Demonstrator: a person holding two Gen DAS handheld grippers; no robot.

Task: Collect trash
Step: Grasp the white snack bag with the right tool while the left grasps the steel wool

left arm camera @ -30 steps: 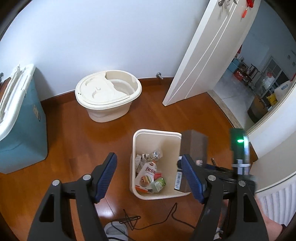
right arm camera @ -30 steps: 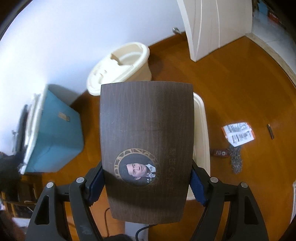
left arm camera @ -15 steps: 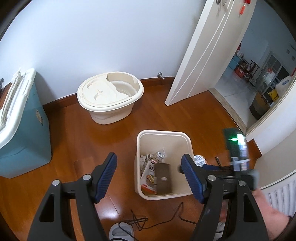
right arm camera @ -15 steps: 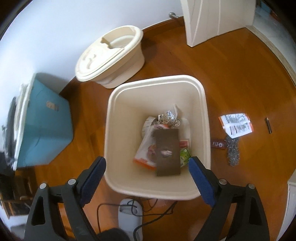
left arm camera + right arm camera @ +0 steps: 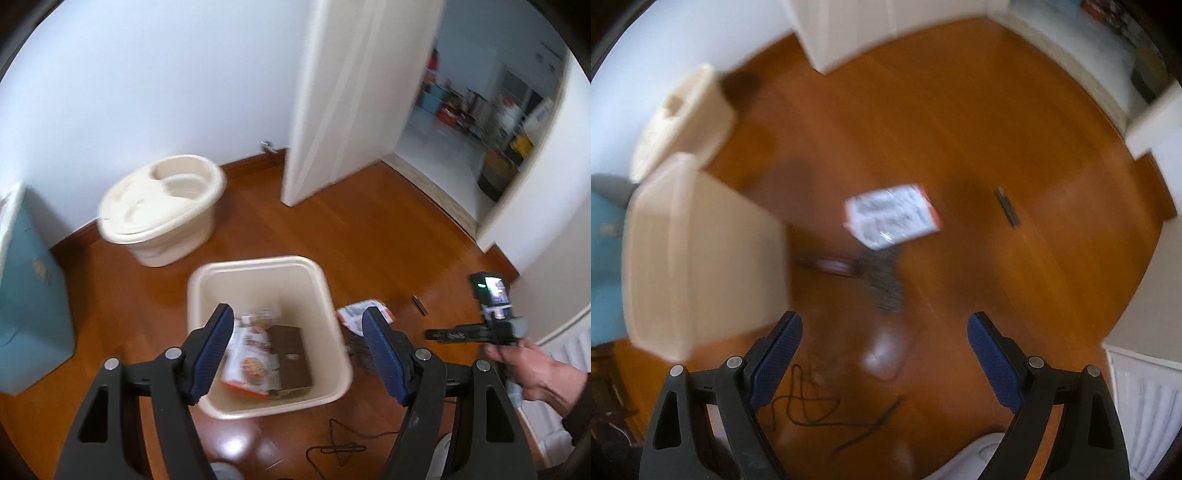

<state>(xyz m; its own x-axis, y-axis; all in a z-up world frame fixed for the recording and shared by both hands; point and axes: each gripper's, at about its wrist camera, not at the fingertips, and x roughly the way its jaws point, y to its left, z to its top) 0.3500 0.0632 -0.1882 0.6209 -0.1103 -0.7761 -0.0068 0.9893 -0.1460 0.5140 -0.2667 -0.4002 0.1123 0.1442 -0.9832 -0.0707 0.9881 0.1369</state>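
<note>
On the floor beside the bin [image 5: 701,251], white printed wrapper [image 5: 892,216], text unreadable

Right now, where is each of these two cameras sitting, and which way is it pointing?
Left wrist: on the left gripper, looking down into the cream bin; its open blue fingers and the person's right hand show.
Right wrist: on the right gripper, aimed at the floor right of the bin; only its open fingers show.
Shared: the bin and the white wrapper.

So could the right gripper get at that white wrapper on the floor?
Probably yes. The right gripper is open and empty, and the wrapper lies flat on bare floor ahead of it, beside the bin, with nothing between.
</note>
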